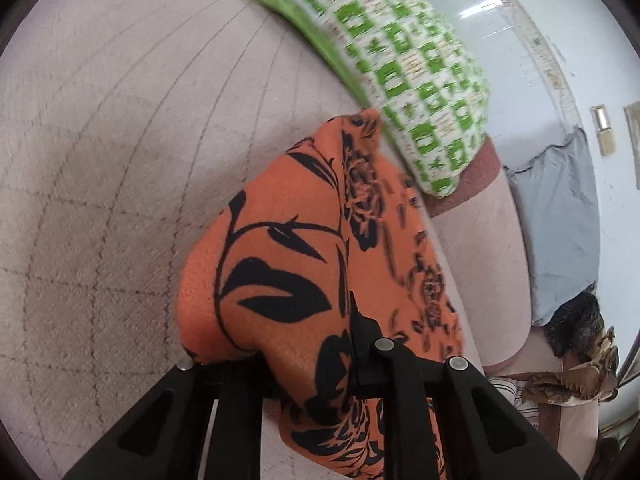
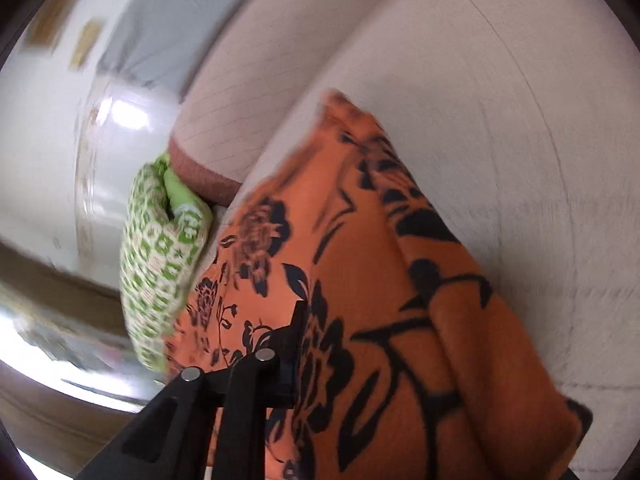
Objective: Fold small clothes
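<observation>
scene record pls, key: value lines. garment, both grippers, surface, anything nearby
garment: orange cloth with black floral print, bunched and draped over both grippers
left gripper: shut on the orange cloth, fabric pinched between its fingers
right gripper: shut on the orange cloth; one finger hidden under fabric
surface: pale pink quilted sofa cushion
nearby: green-and-white patterned cloth, beside the orange cloth near the sofa edge
background: grey cloth against a white wall
image quality: right wrist view motion-blurred
</observation>
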A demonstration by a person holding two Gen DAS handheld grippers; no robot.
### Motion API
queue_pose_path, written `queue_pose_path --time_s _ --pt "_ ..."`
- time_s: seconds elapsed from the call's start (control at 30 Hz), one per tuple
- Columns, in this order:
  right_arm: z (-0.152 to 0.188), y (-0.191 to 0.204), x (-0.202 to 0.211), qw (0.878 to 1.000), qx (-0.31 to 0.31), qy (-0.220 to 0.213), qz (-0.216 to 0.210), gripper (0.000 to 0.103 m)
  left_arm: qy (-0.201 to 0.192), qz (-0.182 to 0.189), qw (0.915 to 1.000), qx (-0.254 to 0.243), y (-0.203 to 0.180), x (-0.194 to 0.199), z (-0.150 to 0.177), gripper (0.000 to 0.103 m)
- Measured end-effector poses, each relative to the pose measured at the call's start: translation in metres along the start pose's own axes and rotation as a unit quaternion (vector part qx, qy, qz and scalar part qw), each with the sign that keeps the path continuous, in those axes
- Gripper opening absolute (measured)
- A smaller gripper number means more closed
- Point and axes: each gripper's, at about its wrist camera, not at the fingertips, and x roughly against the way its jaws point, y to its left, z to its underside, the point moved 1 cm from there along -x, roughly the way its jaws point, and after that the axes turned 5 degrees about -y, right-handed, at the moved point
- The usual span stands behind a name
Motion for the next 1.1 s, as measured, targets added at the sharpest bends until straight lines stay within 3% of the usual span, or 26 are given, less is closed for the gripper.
queue_pose_path --time_s 0.23,0.53,0.7,0.77,0.93,1.03,1.1 --pt "0.004 0.022 0.041 0.998 0.055 -0.037 -0.014 0.017 -0.010 0.005 0.9982 -0.059 -0.019 0.044 0.012 0.016" --pt "0.036 -0.009 0.127 0.998 0.065 -0.007 -0.015 0.017 0.013 -0.038 0.9917 -0.122 0.012 0.120 0.075 0.016" --pt "0.061 -0.044 0.148 0.997 0.055 0.052 0.025 0.021 0.054 -0.083 0.9870 -0.126 0.041 0.134 0.104 0.018" --pt "0.065 -0.062 0.151 0.995 0.017 0.086 0.047 0.024 0.059 -0.078 0.9887 -0.114 0.046 0.146 0.100 0.020" --pt "0.053 -0.079 0.200 0.996 0.006 0.074 0.047 0.030 0.025 -0.092 0.9815 -0.166 0.036 0.193 0.085 0.021" --pt "0.040 -0.081 0.232 0.994 0.047 0.045 0.093 0.033 -0.035 -0.125 0.9638 -0.233 0.013 0.216 0.073 0.025" --pt "0.030 -0.073 0.244 0.989 0.076 0.009 0.127 0.033 -0.058 -0.123 0.9573 -0.255 0.000 0.222 0.064 0.042"
